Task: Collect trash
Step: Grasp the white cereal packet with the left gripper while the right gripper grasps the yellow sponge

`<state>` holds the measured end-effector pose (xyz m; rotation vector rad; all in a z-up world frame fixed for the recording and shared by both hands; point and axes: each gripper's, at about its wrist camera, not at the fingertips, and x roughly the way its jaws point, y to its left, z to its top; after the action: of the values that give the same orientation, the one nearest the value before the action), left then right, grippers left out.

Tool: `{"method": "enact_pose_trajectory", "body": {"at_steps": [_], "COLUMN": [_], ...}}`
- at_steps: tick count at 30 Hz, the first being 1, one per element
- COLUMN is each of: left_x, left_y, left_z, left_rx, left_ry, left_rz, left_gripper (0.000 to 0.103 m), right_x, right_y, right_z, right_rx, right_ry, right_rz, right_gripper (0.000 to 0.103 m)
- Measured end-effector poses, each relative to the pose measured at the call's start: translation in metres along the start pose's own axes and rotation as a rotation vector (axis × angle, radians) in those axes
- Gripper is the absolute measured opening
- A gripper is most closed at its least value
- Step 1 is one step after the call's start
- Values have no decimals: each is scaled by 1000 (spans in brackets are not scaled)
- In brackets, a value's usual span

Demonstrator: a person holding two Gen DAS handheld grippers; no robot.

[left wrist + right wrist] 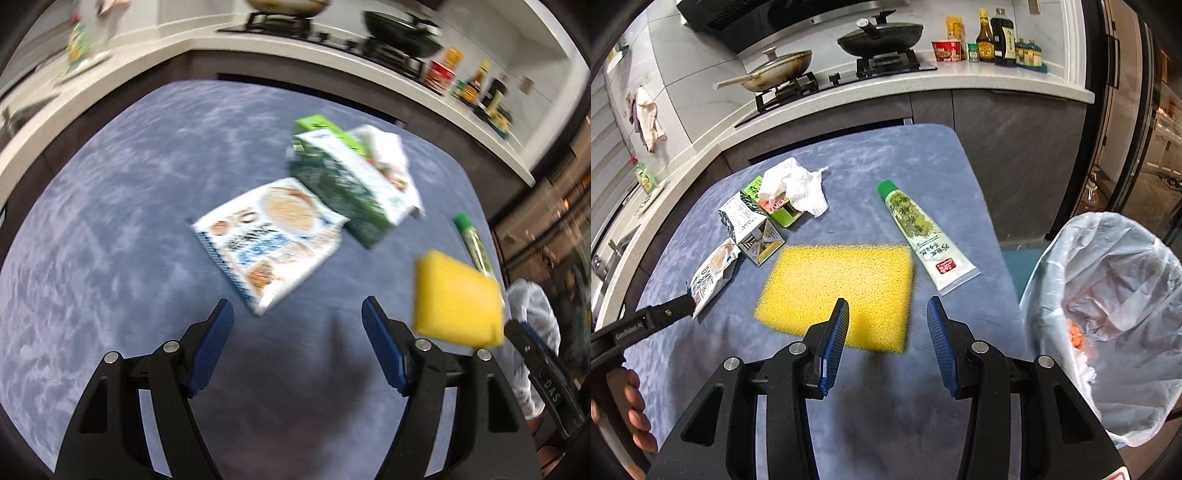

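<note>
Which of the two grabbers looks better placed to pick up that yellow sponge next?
Probably the right gripper: its open jaws hover right over the yellow sponge's near edge, beside the lined trash bin. The left gripper, also open, faces the snack wrapper instead.

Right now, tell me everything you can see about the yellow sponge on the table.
The yellow sponge is a flat rectangular pad with a coarse, porous foam look, clean and undamaged as far as shows. It lies flat on the blue table cover, in front of the right gripper, whose open jaws hold nothing. The tube lies just to its right and the carton near its far left corner.
</note>
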<state>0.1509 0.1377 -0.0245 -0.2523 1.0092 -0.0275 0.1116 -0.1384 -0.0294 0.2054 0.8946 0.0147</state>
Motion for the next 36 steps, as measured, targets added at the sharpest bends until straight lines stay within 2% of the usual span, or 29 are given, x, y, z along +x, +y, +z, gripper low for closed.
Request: {"method": "enact_pose_trajectory", "body": {"at_steps": [3, 5, 6, 8, 11, 13, 14, 17, 18, 25, 36], "left_x": [9, 12, 15, 18, 25, 30, 31, 31, 30, 12, -46], "left_y": [21, 30, 34, 39, 44, 47, 48, 48, 47, 42, 25], "left_z": [6, 7, 8, 9, 11, 11, 10, 9, 8, 5, 2], "left_rx": [-63, -88, -99, -107, -116, -124, -127, -116, -113, -79, -5], "left_ry": [13, 17, 19, 24, 40, 58, 61, 61, 67, 27, -60], "left_rz": [-6, -12, -17, -19, -29, -49, -49, -65, -75, -72, -70], "left_gripper": [68, 68, 67, 62, 52, 39, 37, 14, 10, 6, 0], "right_x": [9, 14, 16, 18, 19, 19, 19, 17, 17, -1, -47], "right_y": [1, 3, 4, 5, 6, 6, 7, 9, 9, 14, 17], "right_z": [0, -1, -1, -1, -1, -2, -2, -3, -3, 0, 1], "right_rx": [10, 9, 10, 9, 5, 4, 1, -9, -13, -37, -35], "right_ry": [22, 34, 40, 35, 32, 32, 31, 30, 30, -5, -89], "right_rz": [12, 22, 27, 25, 23, 23, 20, 14, 12, 21, 59], "right_gripper": [41, 33, 33, 33, 32, 32, 31, 29, 28, 12, 6]}}
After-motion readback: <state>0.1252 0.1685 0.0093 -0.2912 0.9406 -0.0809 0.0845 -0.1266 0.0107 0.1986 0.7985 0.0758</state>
